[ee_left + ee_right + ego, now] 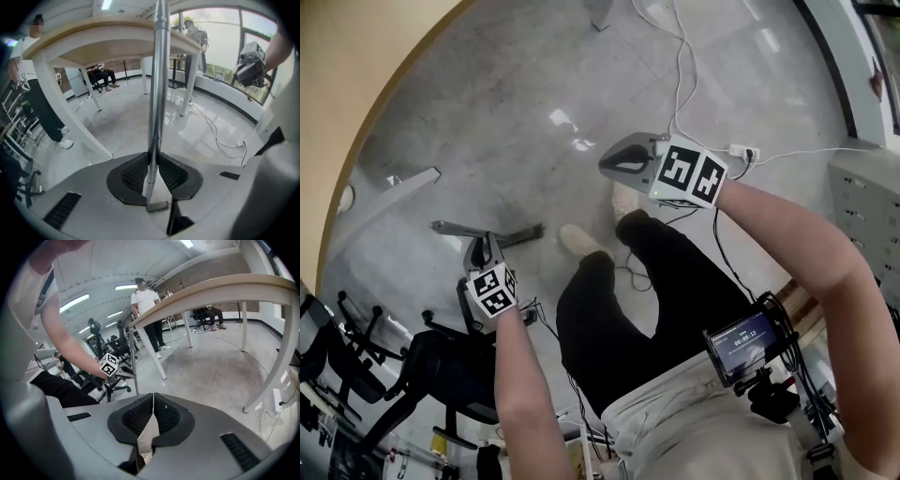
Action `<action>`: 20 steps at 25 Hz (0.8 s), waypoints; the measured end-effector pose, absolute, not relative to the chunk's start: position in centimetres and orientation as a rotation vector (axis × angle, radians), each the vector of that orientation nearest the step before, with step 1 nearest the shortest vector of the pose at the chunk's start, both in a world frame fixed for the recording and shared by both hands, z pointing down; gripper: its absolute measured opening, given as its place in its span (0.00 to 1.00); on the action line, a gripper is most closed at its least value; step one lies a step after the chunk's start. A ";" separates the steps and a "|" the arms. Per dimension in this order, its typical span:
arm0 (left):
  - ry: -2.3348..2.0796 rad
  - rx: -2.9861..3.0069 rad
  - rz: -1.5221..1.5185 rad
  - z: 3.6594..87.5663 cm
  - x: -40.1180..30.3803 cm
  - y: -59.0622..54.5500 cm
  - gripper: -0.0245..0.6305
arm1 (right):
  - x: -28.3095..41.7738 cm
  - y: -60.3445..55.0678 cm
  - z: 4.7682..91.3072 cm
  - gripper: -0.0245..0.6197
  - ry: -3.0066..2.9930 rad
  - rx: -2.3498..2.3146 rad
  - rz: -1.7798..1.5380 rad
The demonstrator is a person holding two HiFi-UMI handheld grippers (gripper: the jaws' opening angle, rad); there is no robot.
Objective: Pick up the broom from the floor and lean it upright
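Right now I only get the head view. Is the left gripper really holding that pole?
Observer: Yes. In the left gripper view, the left gripper has its fingers shut on a silver pole.
Visitor: And the other one?
Observer: The right gripper view shows the right gripper with its fingers pressed together and nothing between them.
Visitor: Is anyone else around?
Observer: Yes. The right gripper view shows a person in a white shirt standing beside the table.
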State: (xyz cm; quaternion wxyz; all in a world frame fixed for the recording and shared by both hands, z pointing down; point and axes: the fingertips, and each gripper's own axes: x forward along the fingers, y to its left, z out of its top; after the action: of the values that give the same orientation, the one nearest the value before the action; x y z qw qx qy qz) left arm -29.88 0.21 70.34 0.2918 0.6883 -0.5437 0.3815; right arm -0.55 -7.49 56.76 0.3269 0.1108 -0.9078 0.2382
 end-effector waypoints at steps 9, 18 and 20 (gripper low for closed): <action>-1.544 1.706 0.860 69.7 -27.7 0.1 0.15 | -2.6 -6.5 55.6 0.07 -2.396 0.202 0.596; -1.607 1.626 0.726 68.9 -22.6 -5.5 0.15 | -1.1 -10.2 54.8 0.07 -2.406 0.210 0.555; -1.616 1.600 0.704 69.0 -21.8 -7.8 0.15 | -0.4 -12.0 55.3 0.06 -2.409 0.216 0.566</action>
State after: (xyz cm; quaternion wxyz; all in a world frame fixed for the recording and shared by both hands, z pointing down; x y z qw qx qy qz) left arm -21.83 -7.78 68.96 0.3716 0.6240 -0.6302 0.2747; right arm -0.39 -11.96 55.26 0.3230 0.0822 -0.9178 0.2157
